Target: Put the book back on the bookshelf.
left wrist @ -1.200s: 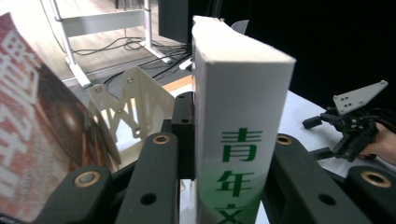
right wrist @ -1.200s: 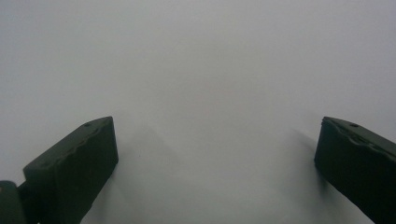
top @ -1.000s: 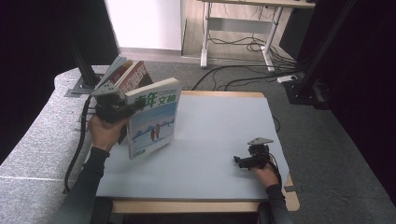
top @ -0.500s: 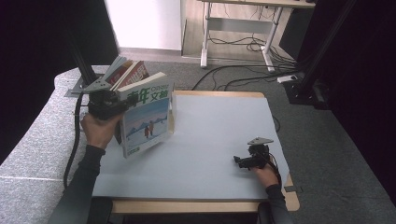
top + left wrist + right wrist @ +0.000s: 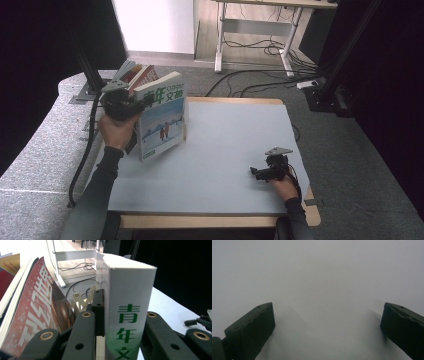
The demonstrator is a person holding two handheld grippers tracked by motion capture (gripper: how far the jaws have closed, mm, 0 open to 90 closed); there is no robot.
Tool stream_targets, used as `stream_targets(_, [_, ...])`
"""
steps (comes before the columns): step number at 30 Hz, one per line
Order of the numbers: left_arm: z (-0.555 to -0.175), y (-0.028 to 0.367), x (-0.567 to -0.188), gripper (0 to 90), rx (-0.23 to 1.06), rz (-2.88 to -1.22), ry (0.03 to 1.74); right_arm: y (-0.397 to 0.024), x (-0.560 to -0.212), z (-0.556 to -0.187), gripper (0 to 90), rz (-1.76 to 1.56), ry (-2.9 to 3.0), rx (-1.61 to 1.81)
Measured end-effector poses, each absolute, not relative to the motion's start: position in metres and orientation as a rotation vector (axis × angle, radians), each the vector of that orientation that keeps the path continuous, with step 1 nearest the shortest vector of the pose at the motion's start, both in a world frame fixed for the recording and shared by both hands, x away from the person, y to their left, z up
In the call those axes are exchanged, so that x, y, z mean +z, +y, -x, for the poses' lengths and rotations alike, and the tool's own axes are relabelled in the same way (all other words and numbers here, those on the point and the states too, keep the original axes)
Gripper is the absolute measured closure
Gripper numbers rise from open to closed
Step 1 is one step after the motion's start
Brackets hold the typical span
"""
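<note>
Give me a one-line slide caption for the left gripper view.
Left gripper clamps the white book by its green-lettered spine, beside a leaning red magazine.

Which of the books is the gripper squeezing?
The thick white book with green writing on its spine and a snowy blue cover. The left gripper clamps it at the spine. The red-covered book beside it leans free, outside the jaws.

Grey carpet floor (image 5: 350, 150), white desk frame (image 5: 255, 30) behind.
</note>
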State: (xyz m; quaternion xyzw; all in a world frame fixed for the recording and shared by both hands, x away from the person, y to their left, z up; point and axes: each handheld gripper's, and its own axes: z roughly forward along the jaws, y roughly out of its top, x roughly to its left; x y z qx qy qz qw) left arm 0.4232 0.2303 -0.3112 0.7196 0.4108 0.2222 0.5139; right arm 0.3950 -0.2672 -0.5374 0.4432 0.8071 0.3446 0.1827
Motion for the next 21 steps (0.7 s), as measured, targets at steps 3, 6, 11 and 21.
stream_targets(3, [-0.43,0.228,-0.314,74.1,0.536,-1.718,0.992,-0.267,-0.537,-0.395,0.0,-1.251,2.277,0.971])
stream_targets(6, [-0.436,0.225,-0.317,74.1,0.538,-1.706,0.993,-0.267,-0.537,-0.395,0.0,-1.251,2.277,0.971])
stream_targets(11, [-0.447,0.218,-0.324,74.1,0.564,-1.696,0.976,-0.267,-0.537,-0.395,0.0,-1.251,2.277,0.973])
stream_targets(21, [-0.45,0.208,-0.342,73.9,0.573,-1.701,0.929,-0.267,-0.538,-0.395,0.0,-1.251,2.274,0.973])
